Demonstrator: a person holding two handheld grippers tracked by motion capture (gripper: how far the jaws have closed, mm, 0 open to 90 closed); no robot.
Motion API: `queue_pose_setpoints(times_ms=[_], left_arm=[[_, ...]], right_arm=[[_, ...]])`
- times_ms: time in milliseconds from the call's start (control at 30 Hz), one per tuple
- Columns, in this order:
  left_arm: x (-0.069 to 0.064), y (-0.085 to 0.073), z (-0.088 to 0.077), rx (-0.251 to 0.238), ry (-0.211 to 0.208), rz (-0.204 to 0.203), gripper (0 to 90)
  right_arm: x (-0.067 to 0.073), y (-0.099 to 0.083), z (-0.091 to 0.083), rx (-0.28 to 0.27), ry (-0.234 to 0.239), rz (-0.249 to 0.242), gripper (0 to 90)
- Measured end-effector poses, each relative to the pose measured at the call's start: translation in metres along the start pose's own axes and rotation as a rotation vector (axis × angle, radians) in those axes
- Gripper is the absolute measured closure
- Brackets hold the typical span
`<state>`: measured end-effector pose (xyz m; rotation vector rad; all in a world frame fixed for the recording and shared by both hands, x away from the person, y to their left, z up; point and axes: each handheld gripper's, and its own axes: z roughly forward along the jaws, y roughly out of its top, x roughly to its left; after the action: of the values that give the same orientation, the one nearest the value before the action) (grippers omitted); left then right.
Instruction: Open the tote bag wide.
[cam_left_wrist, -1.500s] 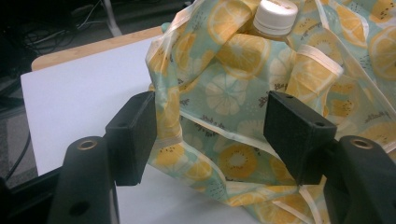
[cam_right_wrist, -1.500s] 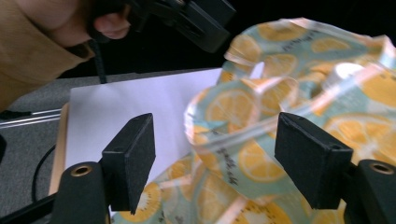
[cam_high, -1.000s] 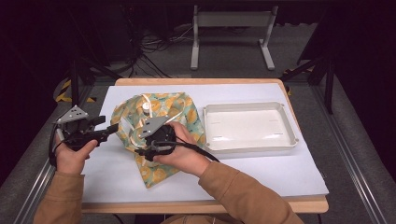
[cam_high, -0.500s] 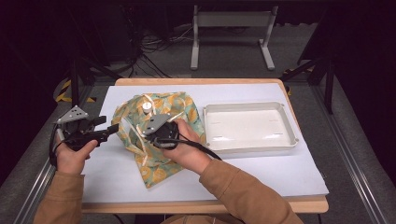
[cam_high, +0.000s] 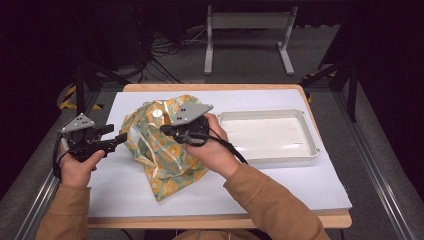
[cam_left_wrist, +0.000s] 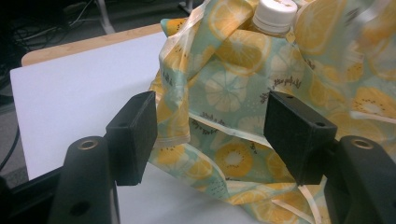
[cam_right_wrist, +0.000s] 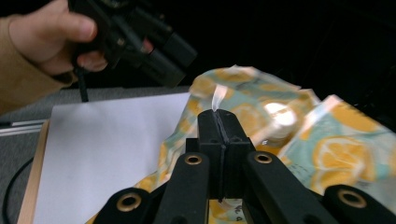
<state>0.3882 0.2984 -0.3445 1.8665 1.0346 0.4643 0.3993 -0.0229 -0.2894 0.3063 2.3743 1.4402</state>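
A fabric drawstring bag (cam_high: 167, 160) printed with lemon slices lies on the white table cover, with a white-capped bottle (cam_high: 158, 113) standing inside it. My right gripper (cam_high: 166, 129) is lifted over the bag, shut on a pale drawstring ribbon (cam_right_wrist: 217, 97) that sticks out past its closed tips (cam_right_wrist: 218, 119). In the right gripper view the bag (cam_right_wrist: 336, 135) and cap (cam_right_wrist: 279, 116) lie just beyond. My left gripper (cam_high: 119, 135) rests at the bag's left edge, open. In its own view the jaws (cam_left_wrist: 210, 135) stand wide either side of a fold of the bag (cam_left_wrist: 233, 93), below the cap (cam_left_wrist: 276, 11).
A shallow white tray (cam_high: 310, 150) sits to the right of the bag, nothing in it. The white cover (cam_high: 280, 185) has free room in front and at far left. A metal stand and cables lie on the floor beyond the table.
The right hand has risen and shifted right, pulling the ribbon and the bag's top upward. The left hand has stayed where it was.
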Motion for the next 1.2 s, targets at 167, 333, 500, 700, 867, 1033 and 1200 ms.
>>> queue_pose_setpoints(times_ms=[167, 333, 500, 700, 867, 1033, 1200], left_arm=[[0.000, 0.000, 0.001, 0.004, 0.001, 0.001, 35.3], [0.000, 0.000, 0.000, 0.004, 0.000, 0.000, 35.3], [0.000, 0.000, 0.001, 0.006, 0.003, -0.002, 35.3], [0.000, -0.001, 0.002, 0.010, 0.000, 0.000, 35.3], [0.000, -0.001, 0.002, 0.013, 0.000, -0.002, 35.3], [-0.001, -0.001, 0.003, 0.015, -0.002, 0.001, 35.2], [-0.001, -0.001, 0.004, 0.018, -0.004, 0.004, 35.2]], right_arm=[[-0.019, 0.002, -0.024, -0.064, -0.044, 0.044, 89.6], [-0.039, -0.005, -0.046, -0.097, -0.092, 0.095, 89.5], [-0.059, -0.017, -0.059, -0.118, -0.136, 0.152, 89.5], [-0.087, -0.046, -0.063, -0.105, -0.181, 0.247, 89.2], [-0.098, -0.068, -0.060, -0.055, -0.215, 0.281, 88.8], [-0.103, -0.083, -0.055, 0.015, -0.240, 0.303, 88.5], [-0.103, -0.096, -0.047, 0.088, -0.239, 0.325, 87.8]])
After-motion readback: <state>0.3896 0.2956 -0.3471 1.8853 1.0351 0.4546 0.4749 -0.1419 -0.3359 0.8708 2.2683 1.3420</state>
